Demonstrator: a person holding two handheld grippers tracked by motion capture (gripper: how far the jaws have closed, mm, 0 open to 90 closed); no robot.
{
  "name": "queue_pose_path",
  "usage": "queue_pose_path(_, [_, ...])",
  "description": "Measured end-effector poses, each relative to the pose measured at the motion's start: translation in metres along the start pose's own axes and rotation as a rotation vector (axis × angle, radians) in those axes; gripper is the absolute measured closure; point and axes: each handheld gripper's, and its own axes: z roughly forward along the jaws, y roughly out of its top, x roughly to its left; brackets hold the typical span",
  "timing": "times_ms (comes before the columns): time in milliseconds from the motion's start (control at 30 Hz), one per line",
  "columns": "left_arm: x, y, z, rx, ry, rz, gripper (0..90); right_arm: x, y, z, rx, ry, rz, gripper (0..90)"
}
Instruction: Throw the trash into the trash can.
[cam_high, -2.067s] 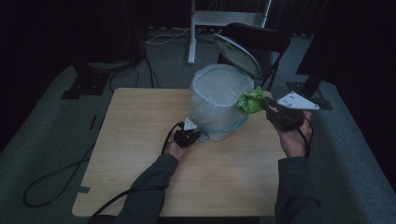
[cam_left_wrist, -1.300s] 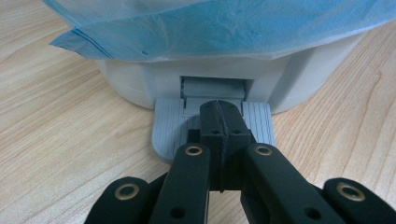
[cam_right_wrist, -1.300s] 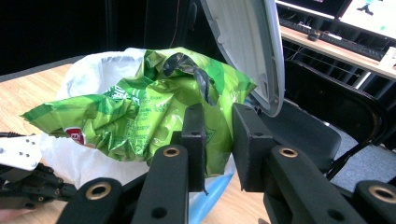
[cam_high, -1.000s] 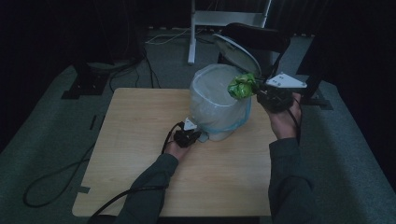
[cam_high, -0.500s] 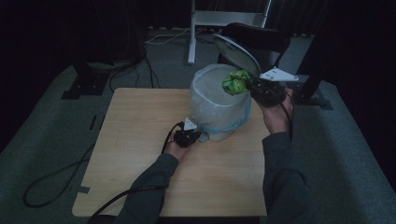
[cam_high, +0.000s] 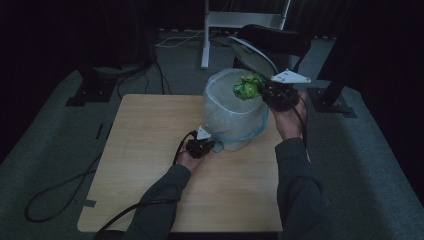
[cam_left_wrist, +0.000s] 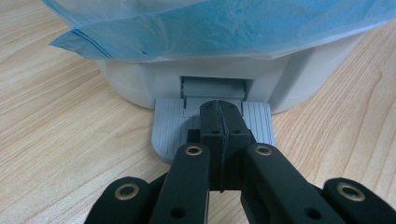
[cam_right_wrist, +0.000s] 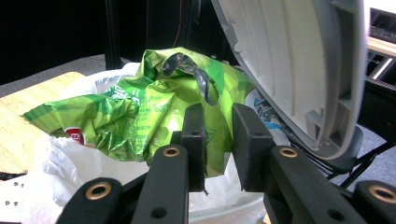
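A white pedal bin lined with a pale blue bag stands at the table's far edge, its lid tipped up. My left gripper lies at the bin's foot, shut, with its joined tips resting on the grey pedal. Over the bin's open mouth my right gripper is shut on a crumpled green wrapper. In the right gripper view the wrapper bulges out beyond the right gripper, with the raised lid just to its right.
The bin stands on a light wooden table with bare room at the left and front. Behind the table are a black chair and a white stand. Cables trail on the grey floor at the left.
My right gripper has carried the green wrapper left and away from the person, from beside the bin to above its mouth. The left gripper has stayed on the pedal.
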Motion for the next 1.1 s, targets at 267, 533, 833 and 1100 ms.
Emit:
queue_pose_path(267, [0.000, 0.000, 0.000, 0.000, 0.000, -0.001, 90.0, 0.006, -0.002, 0.012, 0.033, 0.051, 0.020, 57.7])
queue_pose_path(533, [0.000, 0.000, 0.000, 0.000, 0.001, 0.001, 90.0, 0.004, -0.001, 0.000, 0.023, 0.011, 0.005, 57.4])
queue_pose_path(833, [0.000, 0.000, 0.000, 0.000, -0.002, -0.003, 90.0, 0.002, -0.014, -0.010, 0.023, -0.006, -0.008, 55.2])
queue_pose_path(1100, [0.000, 0.000, 0.000, 0.000, -0.001, -0.002, 90.0, 0.002, -0.028, -0.015, 0.030, -0.008, 0.000, 54.1])
